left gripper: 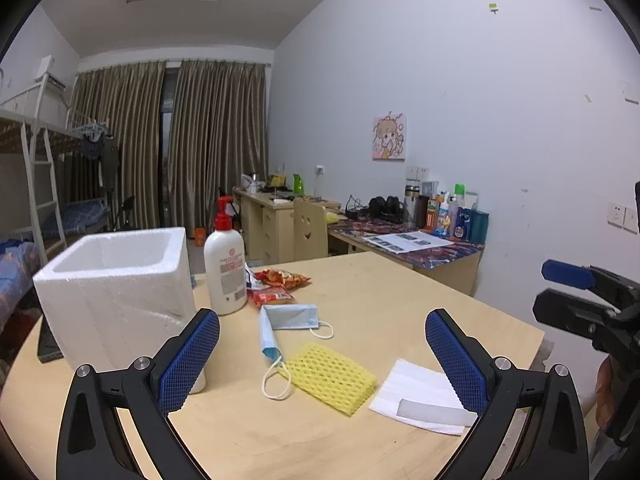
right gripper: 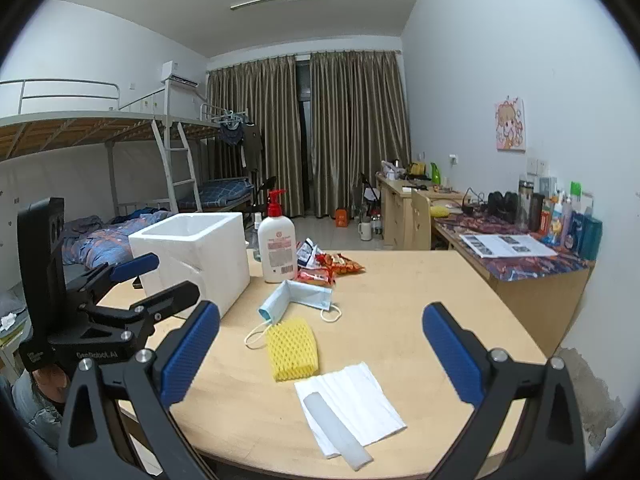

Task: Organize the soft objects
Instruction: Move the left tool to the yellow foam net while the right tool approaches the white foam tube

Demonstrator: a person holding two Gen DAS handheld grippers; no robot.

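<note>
Nearest the lens, a white folded tissue [right gripper: 352,400] with a pale strip across it lies flat at the worktop's [right gripper: 420,300] front edge. Just beyond sits a yellow foam mesh sleeve [right gripper: 292,350], spongy and netted, touching the ear loop of a creased blue face mask [right gripper: 294,296]. Red snack packets [right gripper: 338,266] lie behind, beside a white lotion pump bottle [right gripper: 277,248] with a red head. An open, thick-walled white styrofoam box [right gripper: 196,252] stands at left, probably the bin for the soft things.

Both the left gripper [left gripper: 322,360] and right gripper [right gripper: 320,356] hover with fingers spread wide, holding nothing. Nothing looks sorted yet; the next move likely calls for a low, gentle pinch on the thin tissue or sleeve.
</note>
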